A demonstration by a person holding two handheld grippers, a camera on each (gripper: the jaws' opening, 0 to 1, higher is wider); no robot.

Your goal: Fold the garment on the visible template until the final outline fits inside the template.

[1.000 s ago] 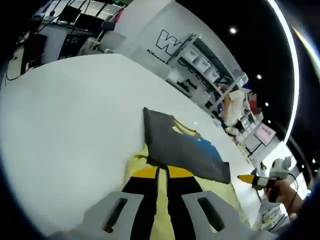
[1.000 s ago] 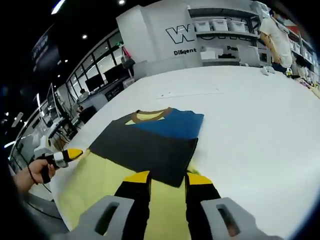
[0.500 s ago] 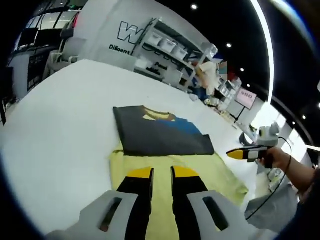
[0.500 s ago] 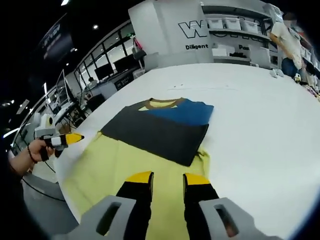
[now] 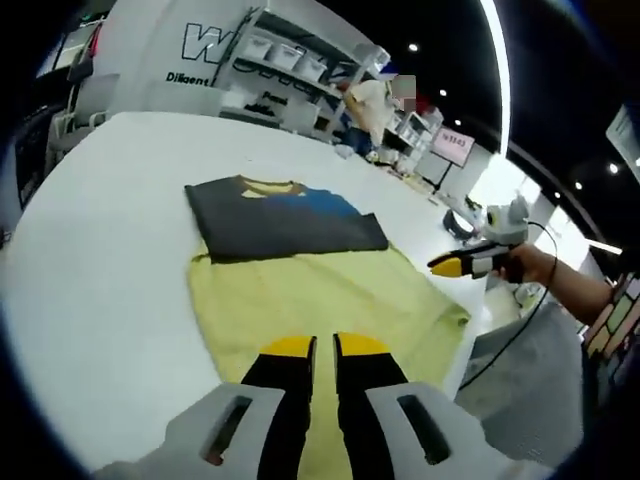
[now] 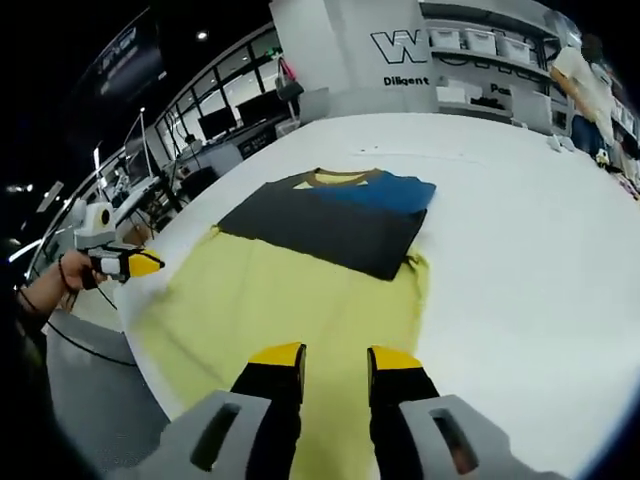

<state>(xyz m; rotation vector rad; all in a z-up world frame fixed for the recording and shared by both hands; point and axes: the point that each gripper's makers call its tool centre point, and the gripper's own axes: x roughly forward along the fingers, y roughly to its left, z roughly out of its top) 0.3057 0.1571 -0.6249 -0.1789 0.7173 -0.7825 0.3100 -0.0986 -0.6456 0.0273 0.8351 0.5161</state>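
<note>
The folded garment (image 5: 285, 218) (image 6: 335, 215), dark grey with a blue part and a yellow collar, lies flat at the far end of the yellow template (image 5: 320, 295) (image 6: 290, 310). Its outline stays within the template's width. My left gripper (image 5: 325, 347) hovers above the template's near end, its yellow-tipped jaws almost together with nothing between them; it also appears as the left gripper (image 6: 125, 262) in a hand beside the template's left edge. My right gripper (image 6: 335, 357) hangs over the near end, open and holding nothing; the same right gripper (image 5: 465, 263) floats off the template's right corner.
The white table (image 5: 100, 250) (image 6: 540, 260) spreads wide around the template; its edge runs close to the template's near side. Shelves with bins (image 5: 300, 70) and a wall sign (image 6: 405, 45) stand behind. A person (image 5: 372, 100) stands far back.
Both views have drawn back, so more of the yellow template shows below the garment. The garment lies unchanged. The left jaws have narrowed since half a second ago.
</note>
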